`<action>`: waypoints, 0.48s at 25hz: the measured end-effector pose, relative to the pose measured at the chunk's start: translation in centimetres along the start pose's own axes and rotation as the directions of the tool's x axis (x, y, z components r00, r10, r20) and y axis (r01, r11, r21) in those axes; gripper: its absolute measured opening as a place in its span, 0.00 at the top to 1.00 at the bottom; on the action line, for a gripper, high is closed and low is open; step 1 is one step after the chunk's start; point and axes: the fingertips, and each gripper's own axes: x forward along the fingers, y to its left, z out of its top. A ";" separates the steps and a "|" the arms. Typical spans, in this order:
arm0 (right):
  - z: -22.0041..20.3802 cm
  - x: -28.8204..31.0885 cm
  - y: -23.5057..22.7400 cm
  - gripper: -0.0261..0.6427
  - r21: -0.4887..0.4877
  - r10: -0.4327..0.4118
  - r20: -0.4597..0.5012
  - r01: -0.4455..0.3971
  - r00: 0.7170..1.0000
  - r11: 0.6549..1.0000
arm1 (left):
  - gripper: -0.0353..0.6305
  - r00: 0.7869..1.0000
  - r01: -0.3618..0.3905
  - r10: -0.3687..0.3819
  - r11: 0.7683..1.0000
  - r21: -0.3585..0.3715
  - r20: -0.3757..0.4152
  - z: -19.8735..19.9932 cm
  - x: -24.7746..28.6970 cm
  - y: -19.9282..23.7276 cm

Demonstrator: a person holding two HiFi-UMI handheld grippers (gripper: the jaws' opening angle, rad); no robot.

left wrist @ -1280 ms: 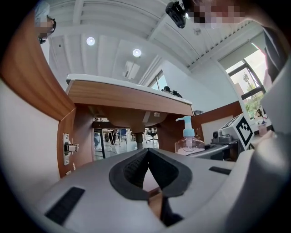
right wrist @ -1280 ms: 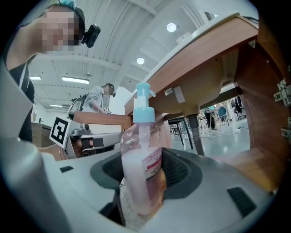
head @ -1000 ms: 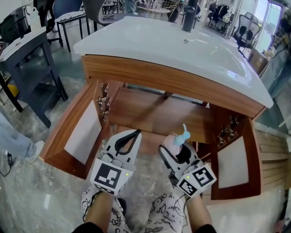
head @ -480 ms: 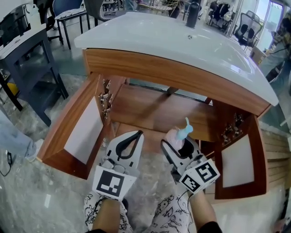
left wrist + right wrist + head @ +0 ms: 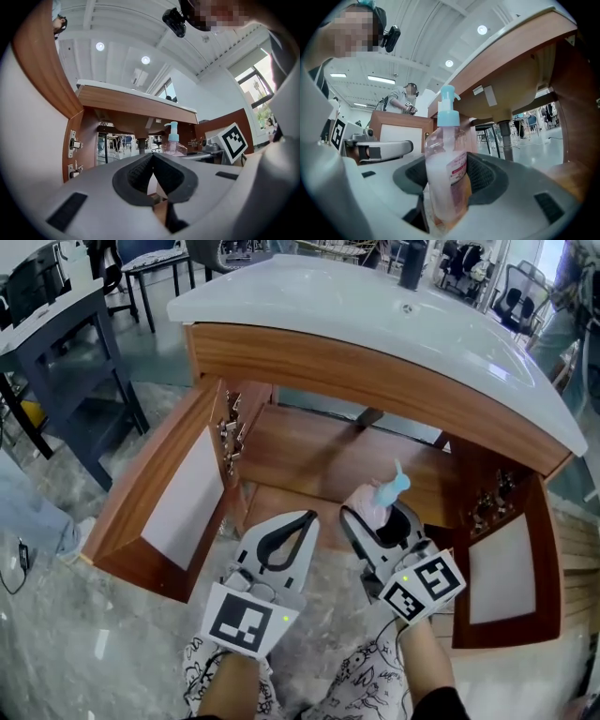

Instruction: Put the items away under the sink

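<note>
Clamping a pump bottle, right tongs face the cabinet; left tongs sit closed, empty.

Side by side, level before the open cabinet: the left hand-held gripper, jaws together and empty; the right hand-held gripper, clamped on an upright pump bottle.
</note>
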 end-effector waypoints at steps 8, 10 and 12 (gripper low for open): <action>0.1 1.1 0.0 0.62 -0.019 0.007 -0.016 -0.007 1.000 1.000 | 0.94 0.999 -0.044 0.044 0.999 -0.024 -0.011 -0.2 -0.1 0.7; 0.0 1.3 -0.3 0.62 -0.014 0.004 -0.018 -0.005 1.000 1.000 | 0.94 0.999 -0.042 0.042 0.999 -0.030 -0.004 0.0 0.0 0.6; 0.0 1.6 -0.6 0.62 -0.008 0.006 -0.019 -0.006 1.000 1.000 | 0.94 0.999 -0.040 0.040 0.999 -0.030 -0.002 0.0 -0.1 0.5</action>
